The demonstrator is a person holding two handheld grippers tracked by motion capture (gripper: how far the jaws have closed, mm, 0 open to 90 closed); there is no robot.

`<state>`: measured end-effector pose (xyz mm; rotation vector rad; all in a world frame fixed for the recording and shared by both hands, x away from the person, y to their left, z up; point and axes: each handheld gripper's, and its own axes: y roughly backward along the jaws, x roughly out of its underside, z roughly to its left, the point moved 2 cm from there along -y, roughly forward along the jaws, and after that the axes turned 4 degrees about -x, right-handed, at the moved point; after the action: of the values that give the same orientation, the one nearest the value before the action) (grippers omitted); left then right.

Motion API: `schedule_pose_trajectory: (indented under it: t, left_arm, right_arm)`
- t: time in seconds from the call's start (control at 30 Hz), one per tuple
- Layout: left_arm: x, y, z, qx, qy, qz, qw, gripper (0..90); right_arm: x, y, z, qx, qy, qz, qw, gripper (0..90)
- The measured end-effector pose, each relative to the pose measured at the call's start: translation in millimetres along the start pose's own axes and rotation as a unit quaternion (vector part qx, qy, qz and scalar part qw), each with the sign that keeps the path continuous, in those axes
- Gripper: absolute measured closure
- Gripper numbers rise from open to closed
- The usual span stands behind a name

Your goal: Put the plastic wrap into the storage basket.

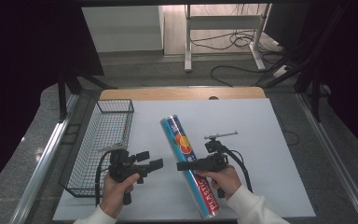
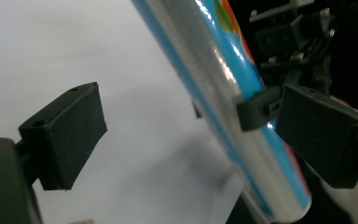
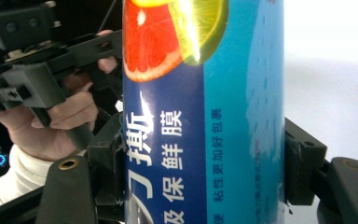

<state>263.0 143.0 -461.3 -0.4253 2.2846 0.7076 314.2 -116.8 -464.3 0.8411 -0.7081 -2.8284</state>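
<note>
While right gripper (image 1: pixel 182 165) clamps plastic wrap tube (image 1: pixel 191 165) — left gripper (image 1: pixel 153 159) jaws apart, level, pointing right.

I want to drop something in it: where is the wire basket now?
In the high view the empty black wire mesh basket sits at the white table's left edge, just beyond the left hand-held gripper.

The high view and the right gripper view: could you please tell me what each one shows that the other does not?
High view alone: the wire basket at the table's left, the whole white table top, and the floor with cables beyond. Right gripper view alone: the orange and lime print and Chinese lettering on the cling film box close up. Both share the box clamped in the right gripper and the open left gripper.
</note>
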Motion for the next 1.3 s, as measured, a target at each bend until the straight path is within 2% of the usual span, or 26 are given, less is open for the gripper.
schedule_pose_trajectory:
  t: [0.13, 0.2, 0.4, 0.47, 0.63, 0.8, 0.93, 1.0, 1.17, 1.3]
  left_arm:
    - [-7.8, -13.2, 1.7, 0.033, 0.020, -0.006, 0.9992, 7.4]
    - [-11.6, -20.9, 3.1, 0.055, 0.037, -0.007, 0.9978, 7.0]
    - [-16.8, -41.1, 5.5, 0.077, 0.058, 0.000, 0.9953, 6.3]
    - [-18.0, -46.7, 6.1, 0.089, 0.071, 0.000, 0.9935, 6.4]
    - [-20.5, -56.4, 7.0, 0.109, 0.081, 0.006, 0.9907, 6.8]
    - [-19.6, -62.6, 6.0, 0.121, 0.078, 0.013, 0.9894, 12.4]
    - [-19.1, -62.3, 5.0, 0.129, 0.076, 0.010, 0.9886, 24.6]
    - [-19.6, -61.8, 5.8, 0.134, 0.080, 0.012, 0.9877, 26.4]
    - [-20.0, -60.4, 6.6, 0.133, 0.087, 0.013, 0.9872, 28.3]
    - [-21.1, -58.7, 7.9, 0.139, 0.095, 0.014, 0.9856, 30.0]
  right_arm:
    - [2.4, -2.7, 2.2, -0.013, -0.004, -0.010, 0.9999, 32.2]
    - [3.6, -3.6, 2.8, -0.020, -0.007, -0.013, 0.9997, 32.2]
    - [5.4, -5.9, 5.5, -0.025, 0.000, -0.021, 0.9995, 32.2]
    - [5.6, -6.9, 6.7, -0.028, 0.001, -0.022, 0.9994, 32.2]
    - [6.6, -10.2, 9.2, -0.027, 0.010, -0.024, 0.9993, 32.2]
    - [7.7, -13.2, 12.3, -0.032, 0.019, -0.023, 0.9991, 32.2]
    - [7.8, -14.9, 13.3, -0.036, 0.021, -0.023, 0.9989, 32.2]
    - [8.1, -15.8, 13.0, -0.040, 0.019, -0.026, 0.9987, 32.2]
    - [8.1, -19.1, 11.7, -0.049, 0.015, -0.023, 0.9984, 32.0]
    - [7.7, -22.1, 10.6, -0.057, 0.019, -0.022, 0.9980, 31.5]
